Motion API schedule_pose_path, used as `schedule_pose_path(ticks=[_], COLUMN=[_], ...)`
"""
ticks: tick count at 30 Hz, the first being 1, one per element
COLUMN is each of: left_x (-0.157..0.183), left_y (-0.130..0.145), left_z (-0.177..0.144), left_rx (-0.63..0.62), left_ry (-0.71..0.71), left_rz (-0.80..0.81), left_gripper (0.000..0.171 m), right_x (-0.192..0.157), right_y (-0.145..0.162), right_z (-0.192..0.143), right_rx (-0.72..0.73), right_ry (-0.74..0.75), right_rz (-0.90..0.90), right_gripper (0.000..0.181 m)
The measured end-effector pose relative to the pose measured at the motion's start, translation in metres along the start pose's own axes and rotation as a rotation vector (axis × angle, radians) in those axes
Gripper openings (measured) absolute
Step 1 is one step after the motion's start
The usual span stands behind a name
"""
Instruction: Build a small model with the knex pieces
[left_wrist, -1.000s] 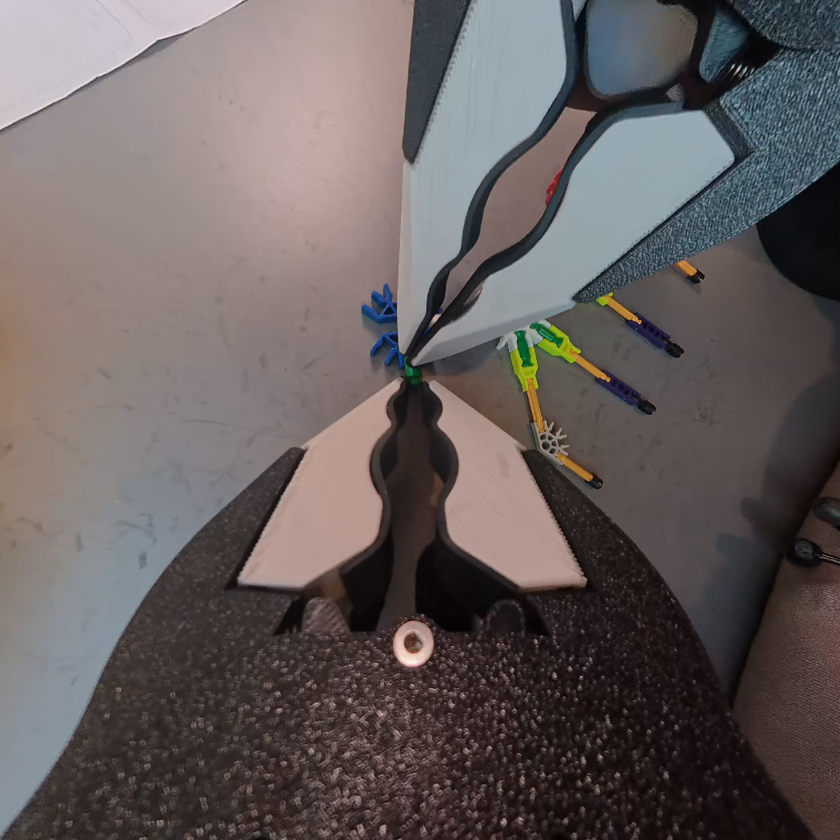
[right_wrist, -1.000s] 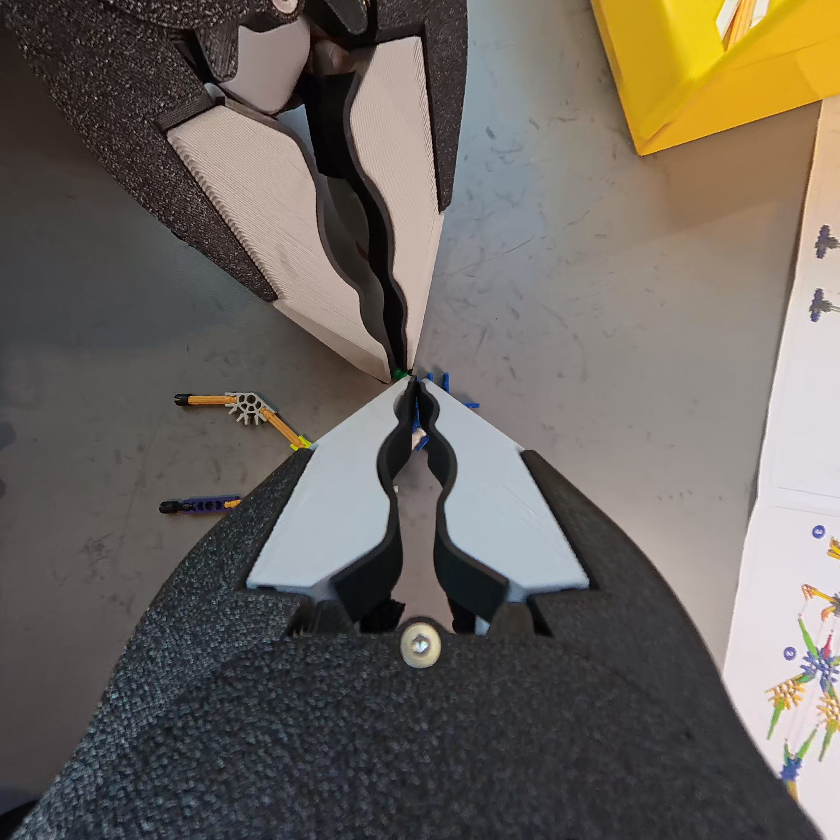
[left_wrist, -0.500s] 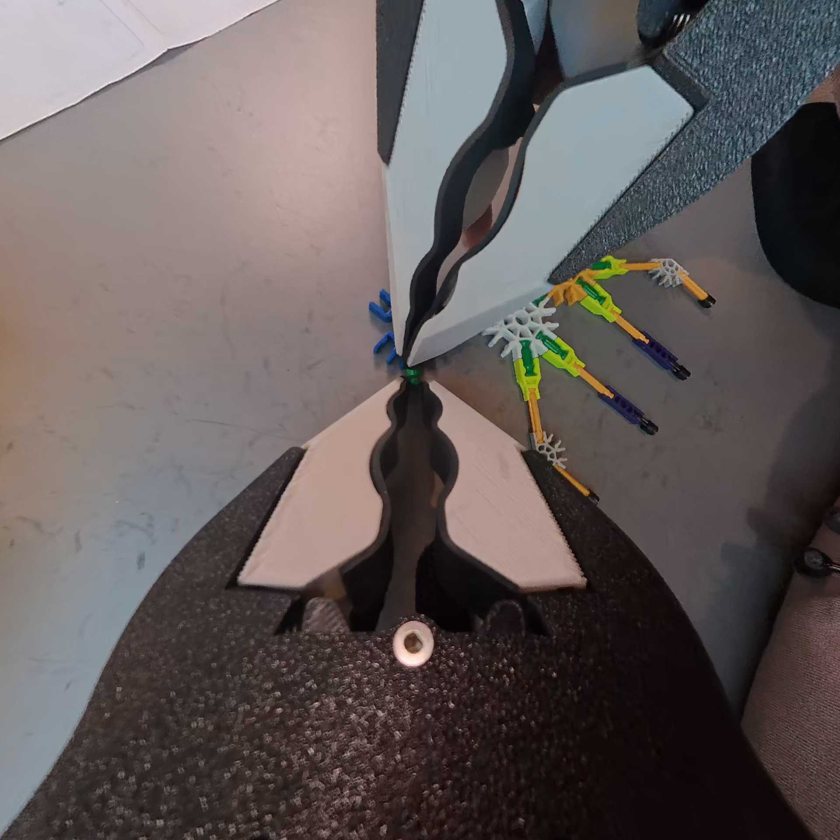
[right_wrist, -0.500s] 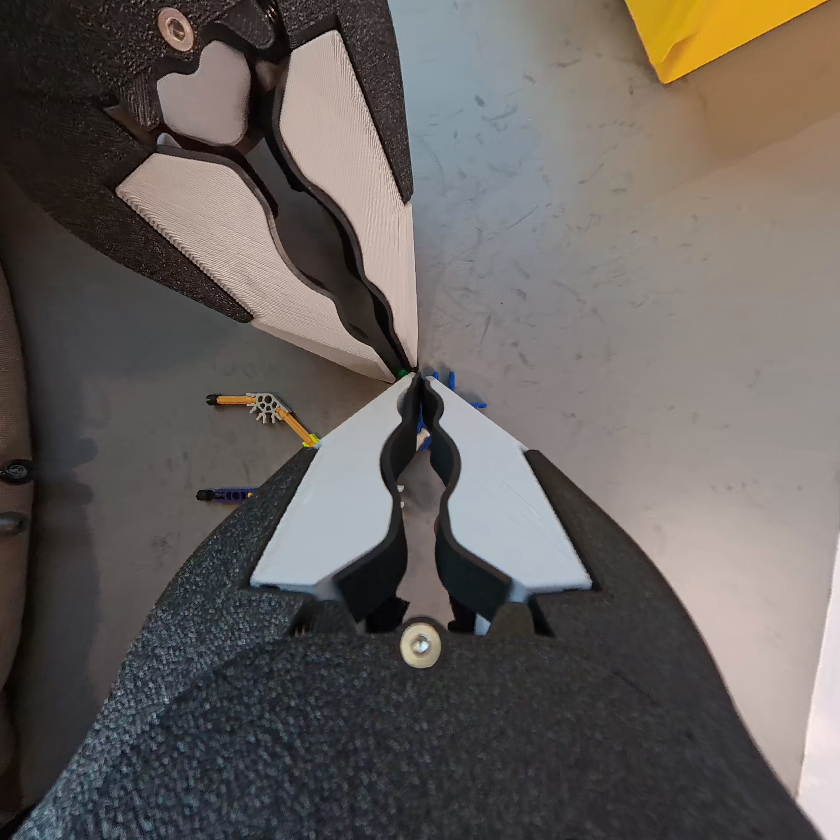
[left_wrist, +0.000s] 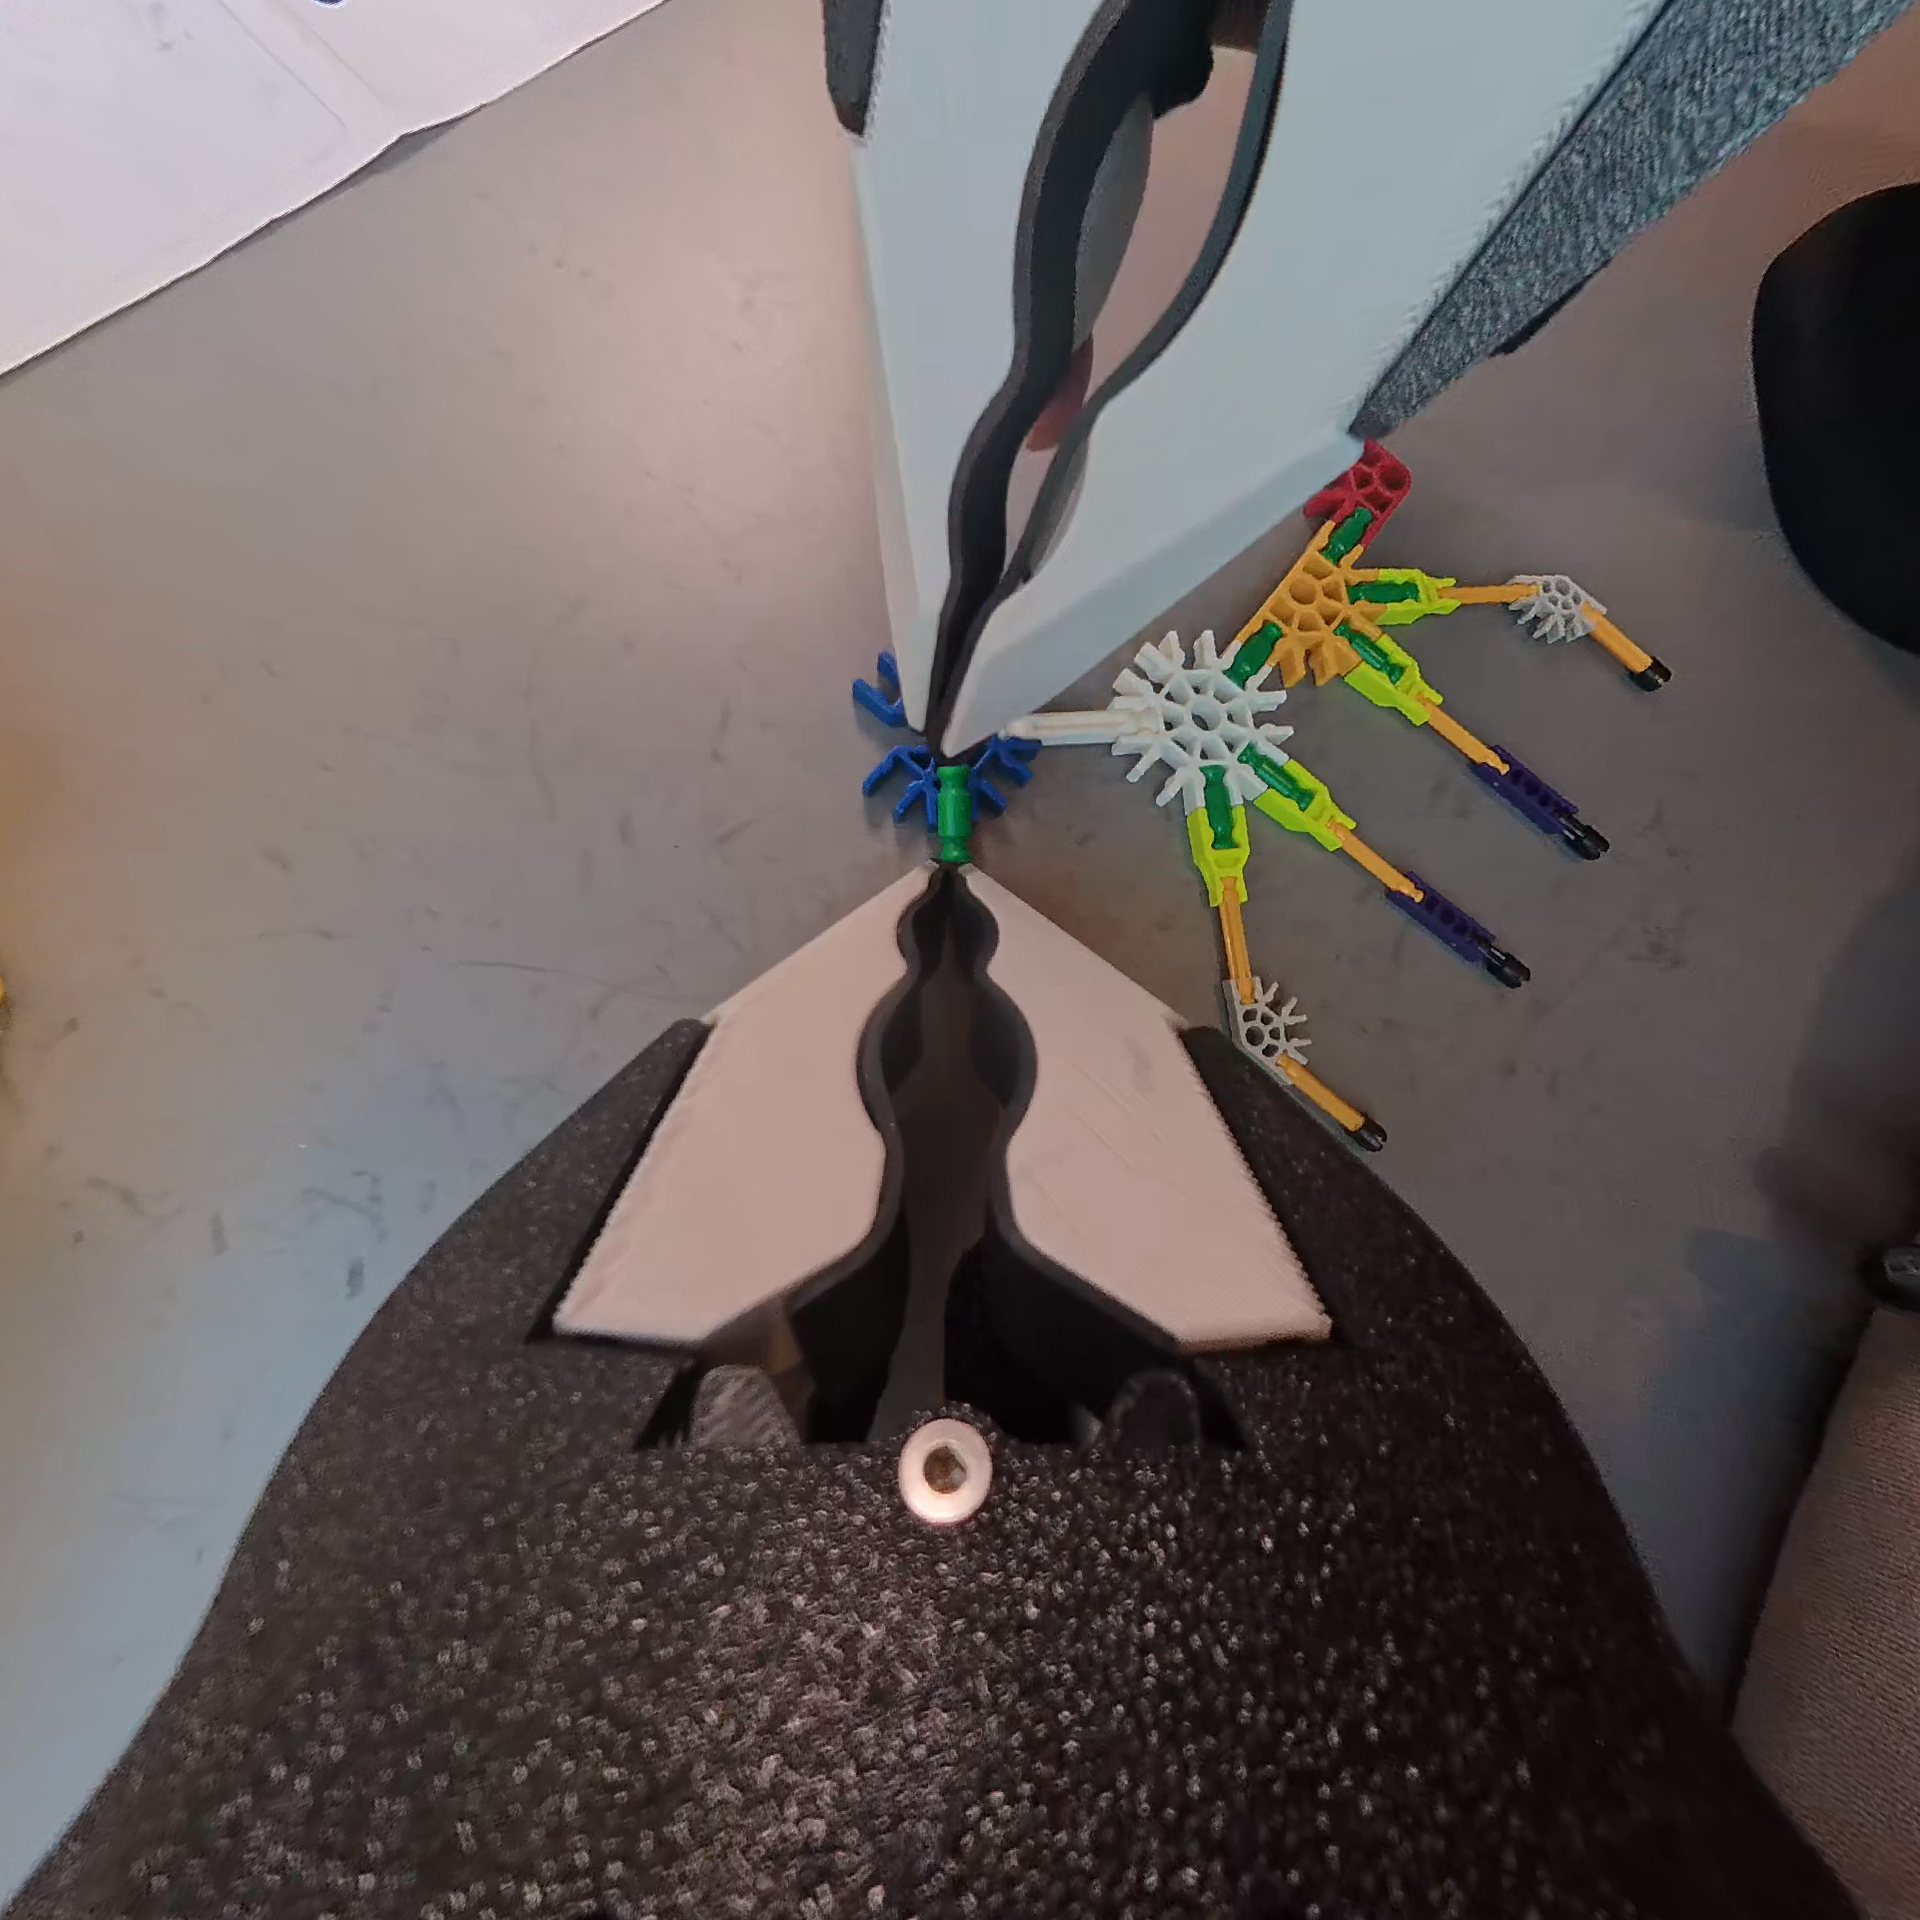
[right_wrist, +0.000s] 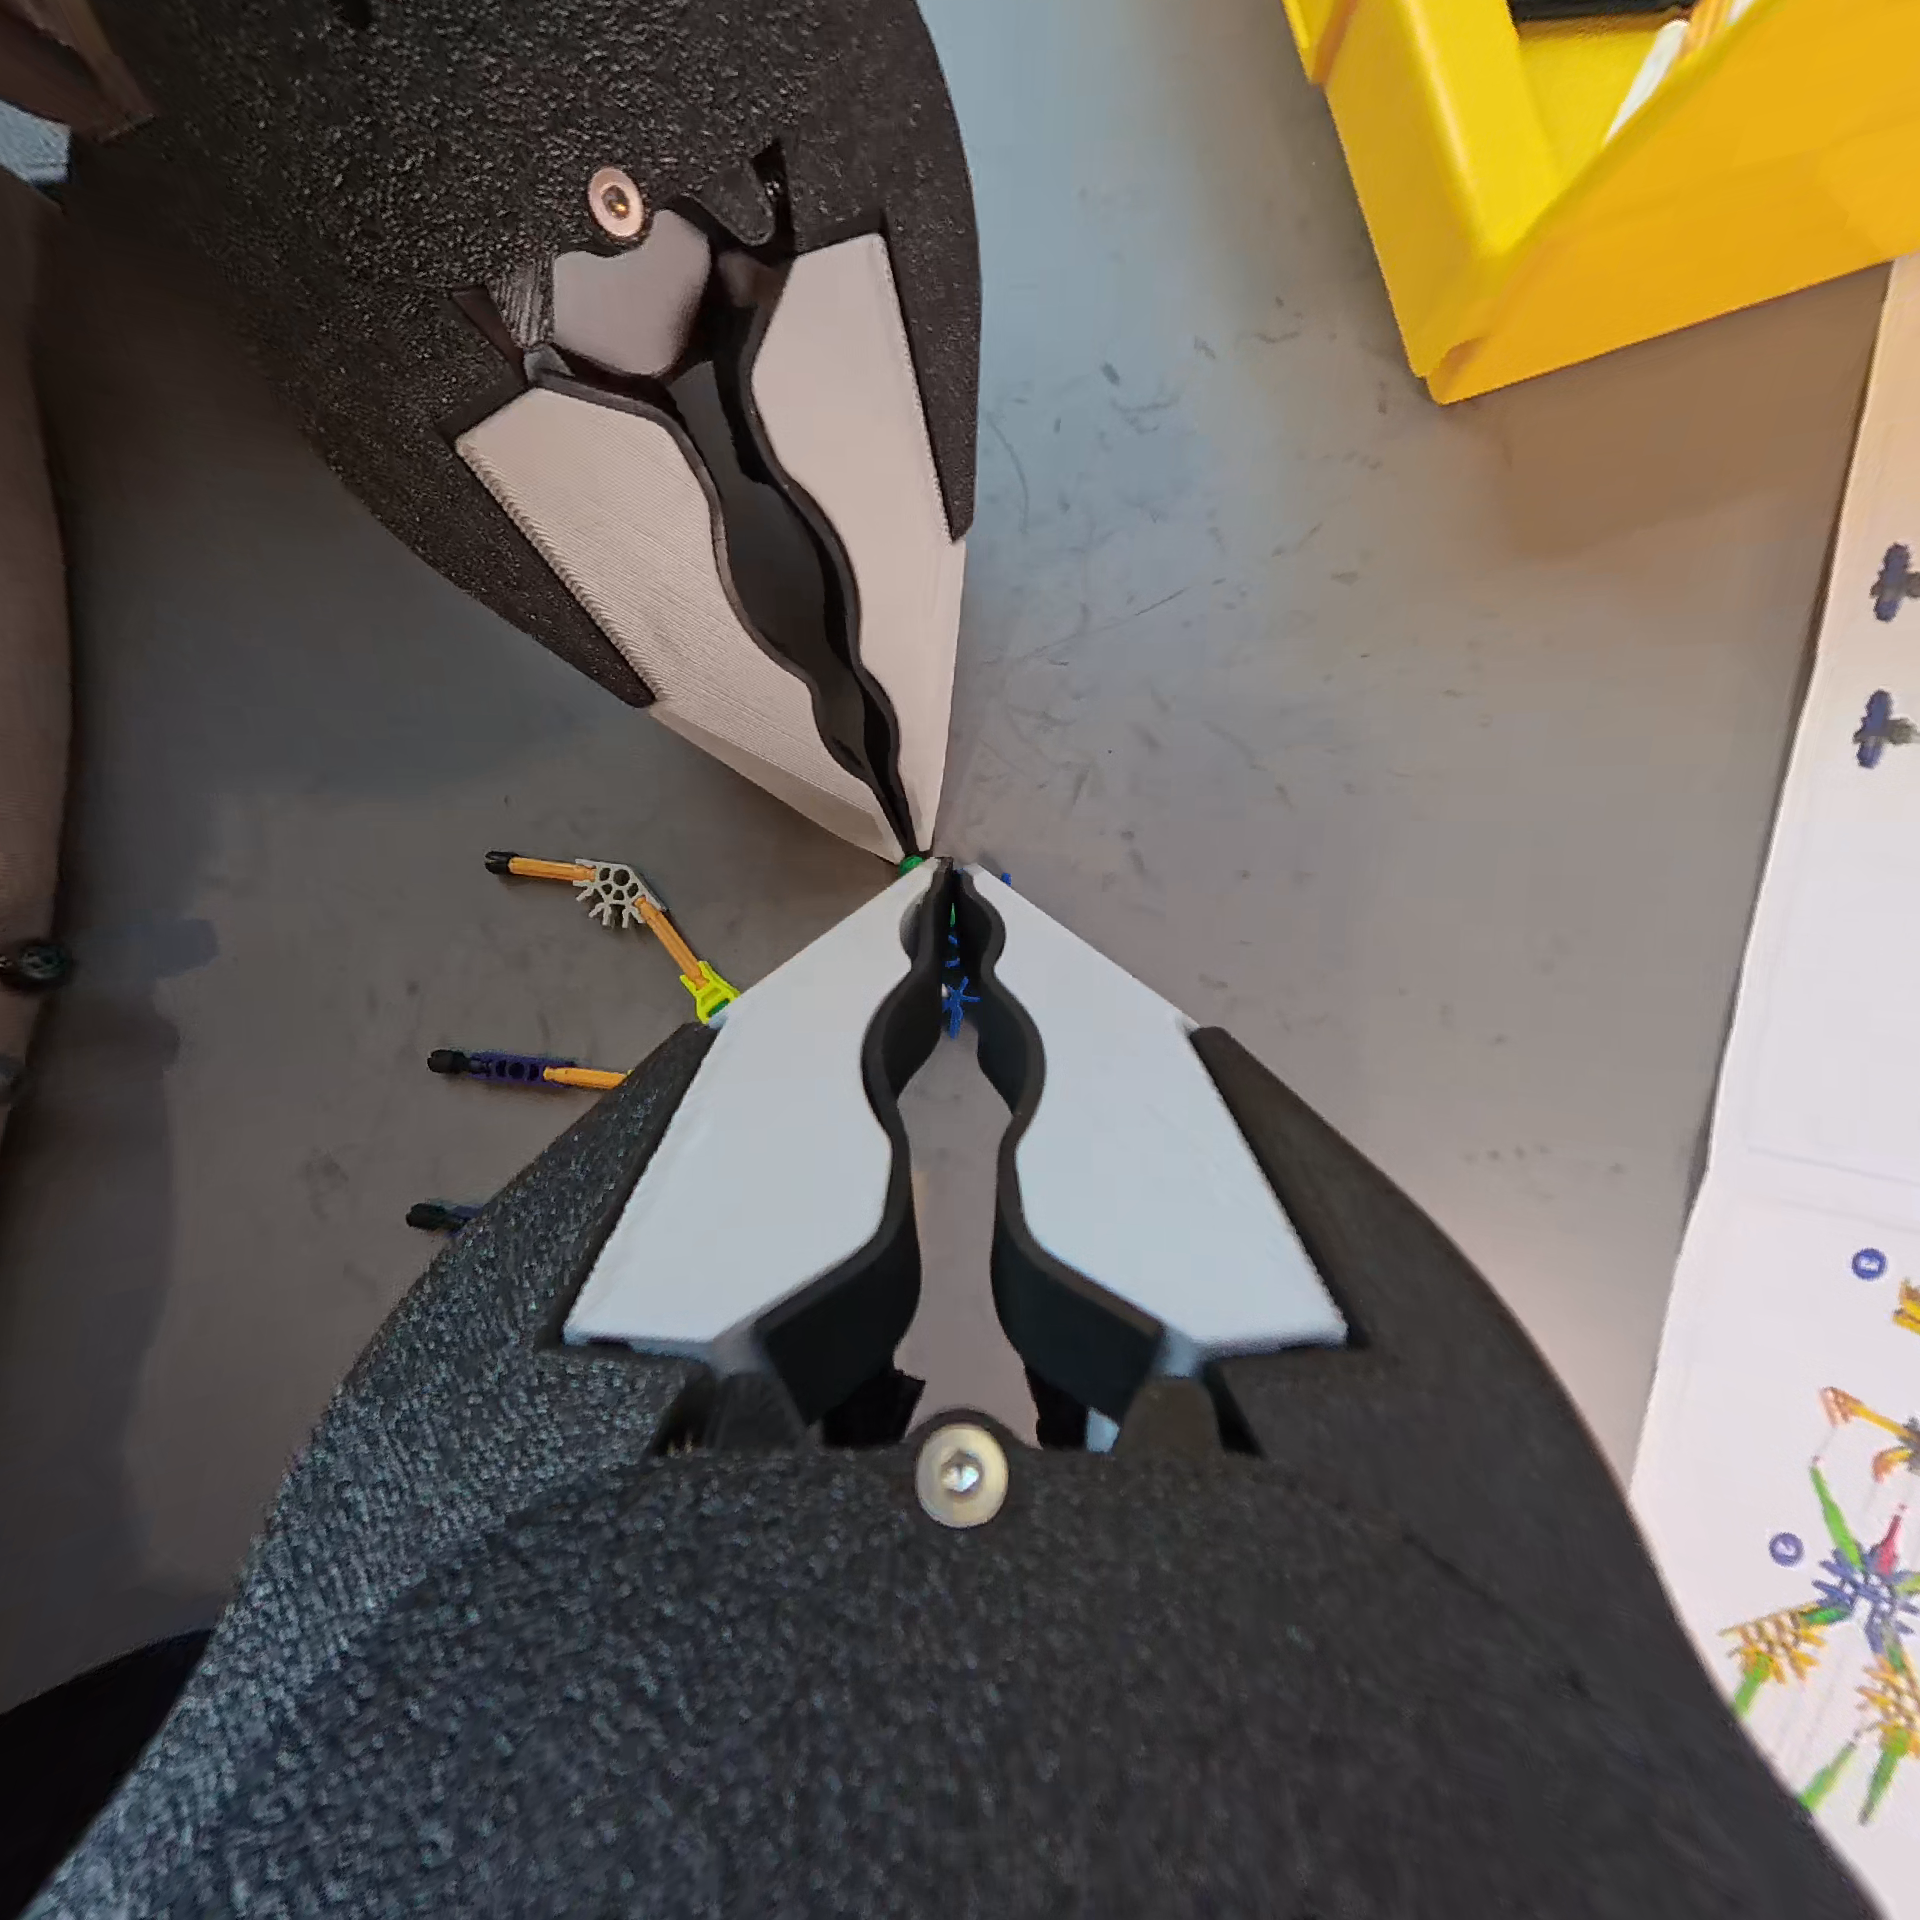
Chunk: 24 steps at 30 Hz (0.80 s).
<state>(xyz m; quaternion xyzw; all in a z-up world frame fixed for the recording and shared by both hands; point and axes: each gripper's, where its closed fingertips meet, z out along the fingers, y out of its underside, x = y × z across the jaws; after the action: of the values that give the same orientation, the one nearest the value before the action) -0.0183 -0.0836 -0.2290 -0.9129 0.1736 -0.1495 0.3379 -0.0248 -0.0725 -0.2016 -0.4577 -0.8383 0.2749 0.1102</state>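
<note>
My left gripper is shut on the near end of a short green rod. The rod's far end sits in a blue connector. My right gripper comes down from above and is shut on that blue connector. A white rod joins the connector to a white snowflake connector. That is part of a flat model of green, orange, yellow and purple rods lying on the grey table. In the right wrist view the right gripper meets the left gripper tip to tip, with the blue connector showing between its fingers.
A yellow bin stands at the far right. A printed instruction sheet lies along the table's right side, and white paper lies at the far left. The model's orange and purple legs spread to one side. Brown fabric borders the table. The tips of both grippers are at nearly the same place.
More of the green rod now shows between the two gripper tips. The right gripper has tilted up, uncovering more of the model. Both grippers stay shut.
</note>
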Motion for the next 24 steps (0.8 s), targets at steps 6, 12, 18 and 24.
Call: schedule_pose_path(ticks=[6,12,18,24], left_x=[0.002,0.004,0.001,0.0], left_y=[0.001,0.0,0.0,-0.001], left_z=[-0.003,-0.005,0.0,0.0], left_rx=[0.005,0.015,0.018,0.03], left_ry=[0.013,0.03,-0.004,-0.002], left_rz=[0.004,0.017,0.024,0.01], left_gripper=[0.0,0.009,0.007,0.005], right_x=[-0.003,-0.003,-0.002,0.0], right_y=[0.007,0.009,0.017,0.018], right_z=[0.004,0.007,0.014,0.014], right_rx=[-0.089,-0.147,-0.221,-0.249], right_ry=[0.006,0.011,-0.001,0.004], right_rz=[-0.136,-0.232,-0.282,-0.317], right_gripper=[0.0,0.0,0.0,0.0])
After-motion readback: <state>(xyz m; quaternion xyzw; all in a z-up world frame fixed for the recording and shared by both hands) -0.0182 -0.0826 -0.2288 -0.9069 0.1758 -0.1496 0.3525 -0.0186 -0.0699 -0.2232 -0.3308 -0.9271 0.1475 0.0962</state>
